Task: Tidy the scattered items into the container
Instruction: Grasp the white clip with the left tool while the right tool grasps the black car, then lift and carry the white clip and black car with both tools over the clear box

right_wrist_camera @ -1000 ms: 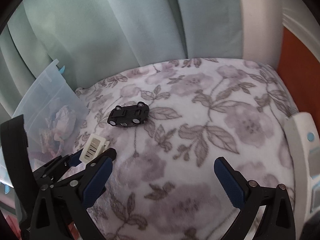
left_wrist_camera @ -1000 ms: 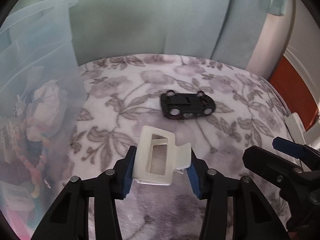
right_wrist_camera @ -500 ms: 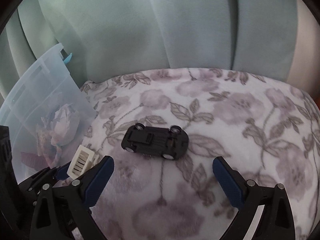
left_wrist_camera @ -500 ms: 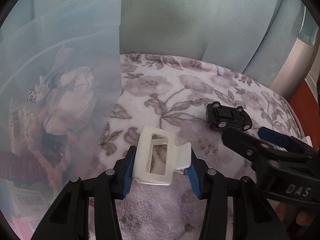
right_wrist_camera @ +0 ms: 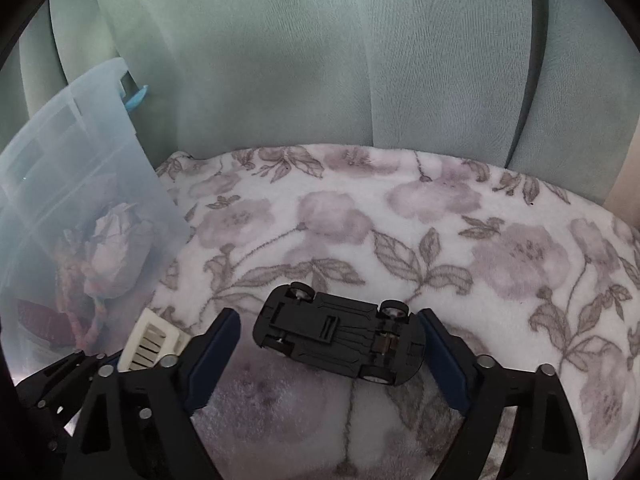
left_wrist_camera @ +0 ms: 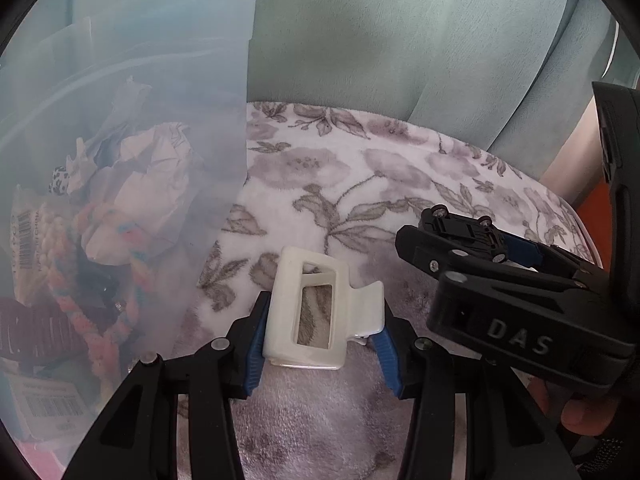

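Observation:
A white hair claw clip (left_wrist_camera: 308, 320) is clamped between the blue pads of my left gripper (left_wrist_camera: 320, 322), just above the floral blanket and right beside the translucent blue bin (left_wrist_camera: 120, 80). A black toy car (right_wrist_camera: 340, 332) lies upside down, wheels up, on the blanket. My right gripper (right_wrist_camera: 328, 320) straddles it lengthwise with its jaws closing. The right pad is at the car's end, while a small gap remains at the left pad. In the left wrist view the right gripper (left_wrist_camera: 460, 242) sits over the car (left_wrist_camera: 464, 228). The clip (right_wrist_camera: 154, 342) also shows in the right wrist view.
The bin (right_wrist_camera: 60, 152) stands at the blanket's left edge and holds crumpled paper, a braided rope, a dark red item and packets. Pale green curtains hang behind. A person's fingers (left_wrist_camera: 580, 420) hold the right gripper's handle.
The right gripper has come up to the toy car and narrowed its jaws around it. The left gripper, still holding the clip, has shifted closer to the bin.

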